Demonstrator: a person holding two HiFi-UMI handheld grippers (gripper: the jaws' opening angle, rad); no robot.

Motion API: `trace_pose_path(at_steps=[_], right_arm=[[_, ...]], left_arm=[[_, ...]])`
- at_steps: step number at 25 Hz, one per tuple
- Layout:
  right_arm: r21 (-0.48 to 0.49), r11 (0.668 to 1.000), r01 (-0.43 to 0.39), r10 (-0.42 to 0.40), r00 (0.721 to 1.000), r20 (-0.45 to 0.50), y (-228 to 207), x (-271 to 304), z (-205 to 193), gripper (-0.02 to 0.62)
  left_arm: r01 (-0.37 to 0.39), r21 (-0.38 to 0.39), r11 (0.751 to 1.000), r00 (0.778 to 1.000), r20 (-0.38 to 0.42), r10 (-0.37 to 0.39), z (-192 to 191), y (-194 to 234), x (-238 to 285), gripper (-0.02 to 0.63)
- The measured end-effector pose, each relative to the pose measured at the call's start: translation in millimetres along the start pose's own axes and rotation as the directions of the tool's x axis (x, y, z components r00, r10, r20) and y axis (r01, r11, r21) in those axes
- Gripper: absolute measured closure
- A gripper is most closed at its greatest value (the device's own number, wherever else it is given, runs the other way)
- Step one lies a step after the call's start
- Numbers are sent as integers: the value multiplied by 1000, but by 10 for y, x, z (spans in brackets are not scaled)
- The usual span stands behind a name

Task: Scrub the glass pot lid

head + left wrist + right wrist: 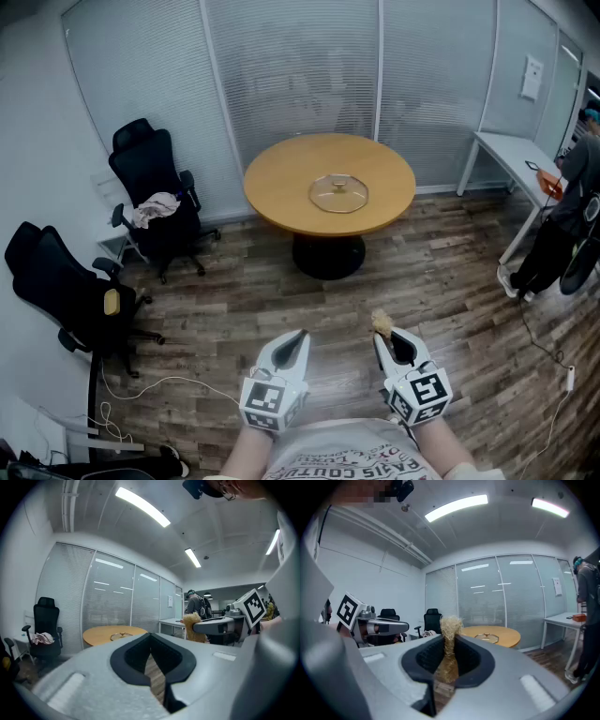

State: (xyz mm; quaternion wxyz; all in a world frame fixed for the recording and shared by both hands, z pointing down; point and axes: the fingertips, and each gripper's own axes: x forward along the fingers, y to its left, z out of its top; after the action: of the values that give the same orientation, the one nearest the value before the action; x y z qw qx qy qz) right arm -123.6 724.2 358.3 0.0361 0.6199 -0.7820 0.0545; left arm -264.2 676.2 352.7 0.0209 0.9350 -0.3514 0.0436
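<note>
While the wood floor (450,281) fills most of the head view, the round table (281,192) stands at its far side, well apart from the person. A black office chair (155,183) with a pale cloth (155,208) on its seat sits off to the left, and a white desk (511,150) runs along the right wall.

Near the bottom edge, both tools are held low and close to the body, pointing forward. The left hand-held gripper (298,336) has its jaws drawn together, with nothing between them but floor showing through behind the tips. The right hand-held gripper (384,336) is clamped on a tan, straw-like scrubber (381,322), whose tuft sticks out past the jaw tips.

The glass pot lid (338,193) lies flat near the middle of the table, knob up. It is straight ahead of both tools and far beyond reach. It sits slightly right of centre, so the right tool, the one with the scrubber, looks marginally the nearer. Being round, the lid has no long axis to line up with. Scrubbing has not begun, and the person probably needs to walk up to the table first.
</note>
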Motion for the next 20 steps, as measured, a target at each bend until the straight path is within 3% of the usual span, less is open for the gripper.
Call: trace_pose_path(at_steps=[13, 20], right_arm=[[-46, 990, 136, -136, 991, 3, -167, 61, -13, 535], [-38, 990, 133, -134, 990, -29, -170, 208, -93, 535]], left_arm=[[-33, 1, 999, 999, 34, 33, 81, 104, -8, 600], [-60, -45, 997, 998, 8, 61, -30, 307, 27, 600]])
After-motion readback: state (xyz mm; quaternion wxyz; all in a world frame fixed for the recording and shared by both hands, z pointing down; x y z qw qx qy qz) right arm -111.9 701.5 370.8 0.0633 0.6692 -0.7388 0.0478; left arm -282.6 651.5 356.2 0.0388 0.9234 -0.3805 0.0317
